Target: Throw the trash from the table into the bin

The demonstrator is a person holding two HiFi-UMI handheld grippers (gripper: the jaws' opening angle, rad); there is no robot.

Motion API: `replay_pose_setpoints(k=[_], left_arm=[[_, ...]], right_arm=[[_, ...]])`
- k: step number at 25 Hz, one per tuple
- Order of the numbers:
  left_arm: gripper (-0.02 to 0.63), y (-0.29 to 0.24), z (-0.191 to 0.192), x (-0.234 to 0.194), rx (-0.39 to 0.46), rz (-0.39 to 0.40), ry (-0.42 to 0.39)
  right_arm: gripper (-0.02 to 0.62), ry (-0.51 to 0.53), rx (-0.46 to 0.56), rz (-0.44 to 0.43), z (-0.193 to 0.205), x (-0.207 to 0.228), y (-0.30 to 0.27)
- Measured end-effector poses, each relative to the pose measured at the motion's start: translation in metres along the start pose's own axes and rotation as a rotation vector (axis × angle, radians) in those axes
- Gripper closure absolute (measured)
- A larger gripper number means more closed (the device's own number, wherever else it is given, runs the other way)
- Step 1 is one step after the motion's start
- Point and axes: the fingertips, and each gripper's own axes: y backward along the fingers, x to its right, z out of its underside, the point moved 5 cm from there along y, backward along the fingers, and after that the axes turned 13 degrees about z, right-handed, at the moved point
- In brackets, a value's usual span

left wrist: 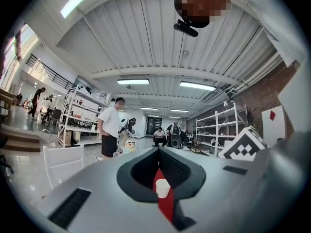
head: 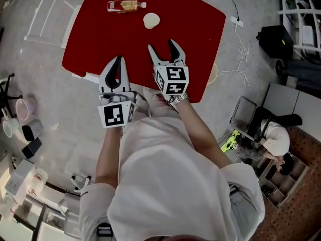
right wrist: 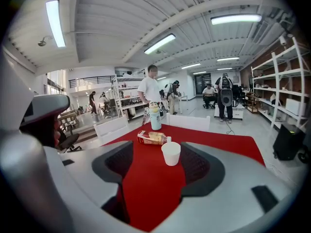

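Both claws are up at the near edge of the red bench [head: 200, 44], and the target is the white paper cup [head: 151, 20], standing upright with its mouth open. The right claw [head: 163, 49] is just short of that cup, jaws spread wide with nothing between the pads. In the right gripper view the cup [right wrist: 170, 153] sits framed in the gap between the jaws, closer to the right-hand one, but it is still out ahead on the bench [right wrist: 218, 144] and apart from the right claw [right wrist: 156, 147]. Beyond the cup, a little to its left, a plastic bottle [head: 125, 5] lies on its side, near the cup and not touching it; the right gripper view shows it [right wrist: 153, 138] just behind the cup's rim. Further back from the cup a character-shaped flask [right wrist: 155, 115] stands upright. The left claw [head: 118, 59] is on the near side of the cup and off to its left, tips drawn together and holding nothing. In the left gripper view only a thin slit shows at the left claw [left wrist: 158, 152], with the cup [left wrist: 163, 188] peeking through it, well ahead.
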Motion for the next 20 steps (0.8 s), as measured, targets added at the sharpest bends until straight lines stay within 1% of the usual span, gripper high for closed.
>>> replay_pose_setpoints(k=[6, 11, 15, 20], left_arm=[[0.603, -0.035, 0.012, -0.008, -0.033, 0.004, 0.016], [0.603, -0.065, 0.029, -0.011, -0.073, 0.012, 0.033], [0.603, -0.083, 0.040, -0.021, -0.089, -0.005, 0.042], [0.603, -0.096, 0.050, -0.034, -0.103, -0.022, 0.049]], right_arm=[[0.232, -0.005, -0.105, 0.036, 0.019, 0.011, -0.055], [0.229, 0.018, -0.166, 0.044, 0.031, 0.014, -0.101], [0.229, 0.048, -0.222, 0.030, 0.043, 0.010, -0.136], [0.229, 0.072, -0.255, 0.034, 0.054, 0.010, -0.167]])
